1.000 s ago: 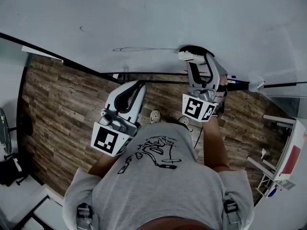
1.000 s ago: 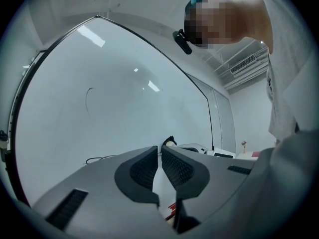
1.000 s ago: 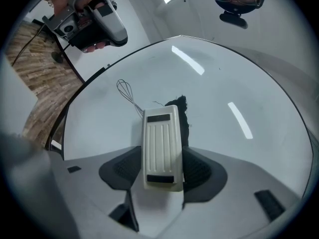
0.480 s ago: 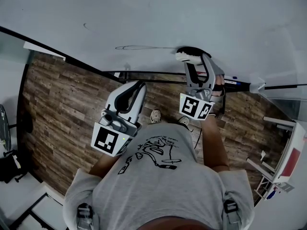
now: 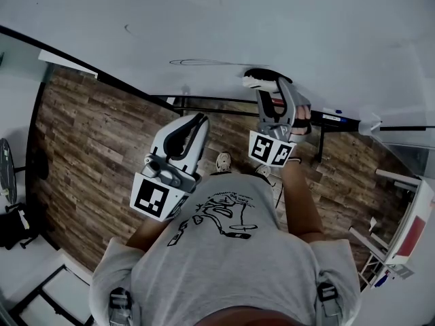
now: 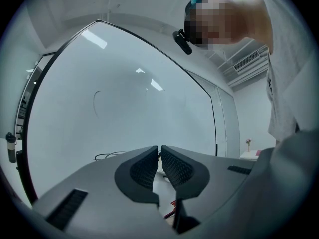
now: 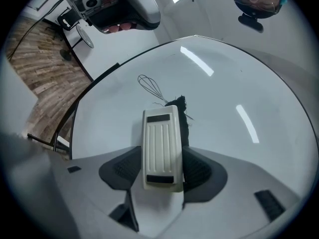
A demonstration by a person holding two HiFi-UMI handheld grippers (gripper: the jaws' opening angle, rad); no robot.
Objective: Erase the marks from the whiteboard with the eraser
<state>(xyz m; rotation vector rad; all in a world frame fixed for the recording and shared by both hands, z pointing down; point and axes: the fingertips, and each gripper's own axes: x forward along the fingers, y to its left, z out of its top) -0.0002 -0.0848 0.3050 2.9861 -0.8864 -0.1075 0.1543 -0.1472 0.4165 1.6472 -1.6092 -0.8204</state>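
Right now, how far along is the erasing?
Done: the right hand-held gripper is shut on the eraser, which looks pressed to the whiteboard. In hand: the eraser sits at one end of the loop scribble. Left: that loop, plus a small curved mark farther along. The left hand-held gripper is shut, empty, off the board.

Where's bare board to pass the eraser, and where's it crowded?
Bare whiteboard lies above and right of the eraser in the right claw. It is crowded to the left by the thin looped line, with the board frame just below.
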